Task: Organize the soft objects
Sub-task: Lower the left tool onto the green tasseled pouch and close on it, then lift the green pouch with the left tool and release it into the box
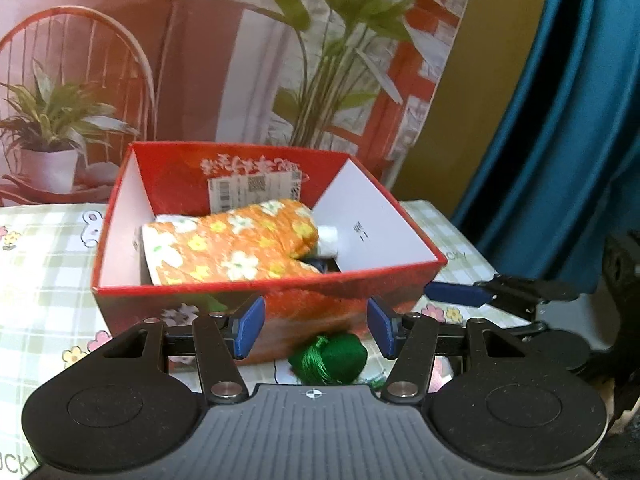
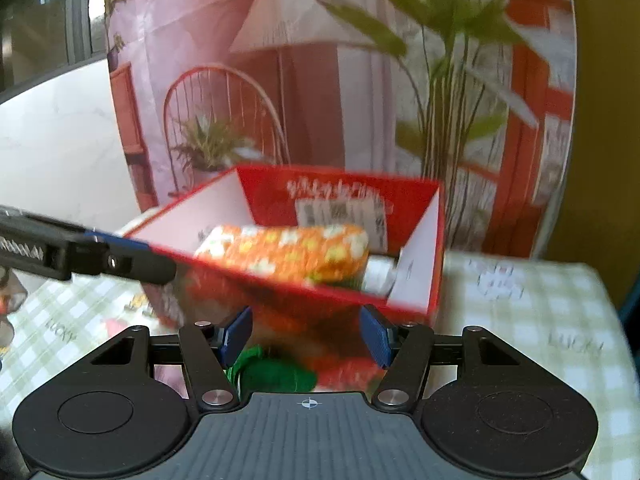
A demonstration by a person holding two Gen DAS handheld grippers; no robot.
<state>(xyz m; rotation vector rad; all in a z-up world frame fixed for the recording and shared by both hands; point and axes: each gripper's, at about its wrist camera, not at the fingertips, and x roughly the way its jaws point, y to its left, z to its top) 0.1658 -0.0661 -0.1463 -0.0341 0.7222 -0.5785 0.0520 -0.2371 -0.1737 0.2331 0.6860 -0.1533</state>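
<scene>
Orange floral cloth (image 1: 232,248) in red box (image 1: 264,286); green bundle (image 1: 328,358) outside, possibly yarn.

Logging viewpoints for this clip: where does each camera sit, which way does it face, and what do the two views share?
Left wrist: on the left gripper, looking forward and down past its open blue pads at the red box; the right gripper pokes in at right.
Right wrist: on the right gripper, jaws open, facing the same box from further right, blurred; the left gripper reaches in at left.
Shared: the box, the orange floral cloth inside it, the green tassel on the checked tablecloth.
</scene>
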